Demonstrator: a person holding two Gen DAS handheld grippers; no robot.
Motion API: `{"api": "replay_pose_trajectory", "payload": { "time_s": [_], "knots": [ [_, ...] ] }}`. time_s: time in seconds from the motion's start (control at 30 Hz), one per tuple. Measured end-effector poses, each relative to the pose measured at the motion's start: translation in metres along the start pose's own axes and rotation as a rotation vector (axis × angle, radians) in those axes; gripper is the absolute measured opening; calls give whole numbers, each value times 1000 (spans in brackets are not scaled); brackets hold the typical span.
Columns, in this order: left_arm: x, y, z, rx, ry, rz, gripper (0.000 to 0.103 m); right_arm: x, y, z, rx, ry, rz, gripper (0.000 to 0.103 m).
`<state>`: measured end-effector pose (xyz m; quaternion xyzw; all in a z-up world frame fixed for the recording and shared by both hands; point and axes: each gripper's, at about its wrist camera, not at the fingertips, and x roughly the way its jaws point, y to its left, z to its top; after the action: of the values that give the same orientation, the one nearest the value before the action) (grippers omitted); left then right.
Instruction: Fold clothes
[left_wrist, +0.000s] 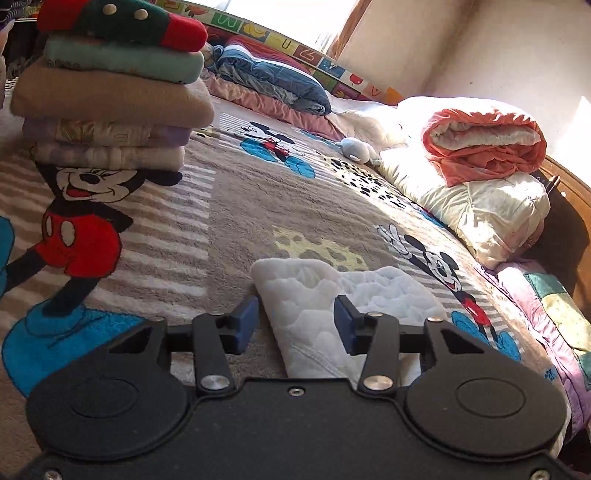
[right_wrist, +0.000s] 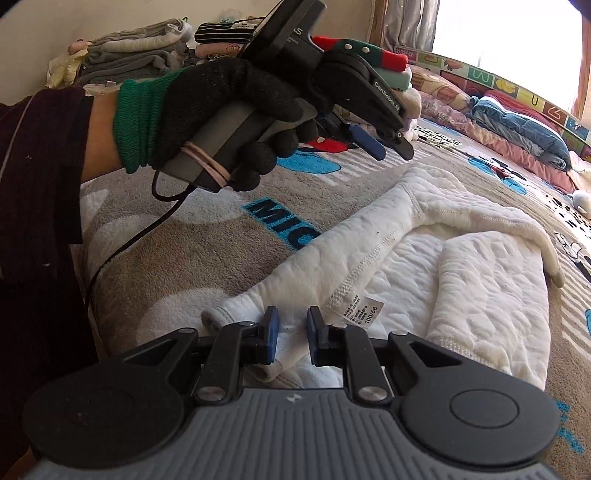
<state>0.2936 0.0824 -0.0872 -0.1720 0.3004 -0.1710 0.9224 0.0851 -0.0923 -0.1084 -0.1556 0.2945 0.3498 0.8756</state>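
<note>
A small white quilted garment (right_wrist: 424, 258) lies spread on the bed (left_wrist: 236, 206), on a grey blanket with cartoon mice. It lies flat, probably so it is easy to fold. One sleeve is already laid across its middle, and its wash tag (right_wrist: 364, 308) faces up near the bottom edge.

Farther up the bed stands a neat pile of folded clothes (left_wrist: 110, 99). I think the white one will go there when it is done.

The right gripper (right_wrist: 292, 334) points down at the near edge of the white garment. Its blue pads are close together with a narrow gap, and white cloth sits between them. I cannot tell if they really pinch it.

The left gripper (left_wrist: 295, 321) is about half open and holds nothing. It hangs above one end of the garment, tipped down a little. A hand in a black glove with a green cuff (right_wrist: 207, 122) holds its handle, raised over the bed.
</note>
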Motion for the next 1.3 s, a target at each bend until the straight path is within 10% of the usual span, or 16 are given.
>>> {"api": "replay_pose_trajectory", "payload": {
  "time_s": [0.27, 0.43, 0.63, 0.83, 1.03, 1.3],
  "knots": [
    [41, -23, 12, 206, 33, 86, 35, 0, 3, -1, -22, -17, 5, 19],
    [31, -64, 19, 346, 50, -14, 42, -1, 4, -2, -32, -34, 12, 19],
    [52, -153, -1, 686, 147, -121, 44, -1, 4, -2, -38, -50, 21, 19],
    [95, -202, -41, 1098, 207, 24, 44, -2, 5, -3, -44, -67, 25, 19],
    [91, -204, -42, 1130, 192, 38, 10, -1, 3, -5, -37, -82, 32, 19],
    [51, -189, -39, 1049, 151, -115, 8, -4, -1, -5, 10, -93, 53, 19]
  ]
}}
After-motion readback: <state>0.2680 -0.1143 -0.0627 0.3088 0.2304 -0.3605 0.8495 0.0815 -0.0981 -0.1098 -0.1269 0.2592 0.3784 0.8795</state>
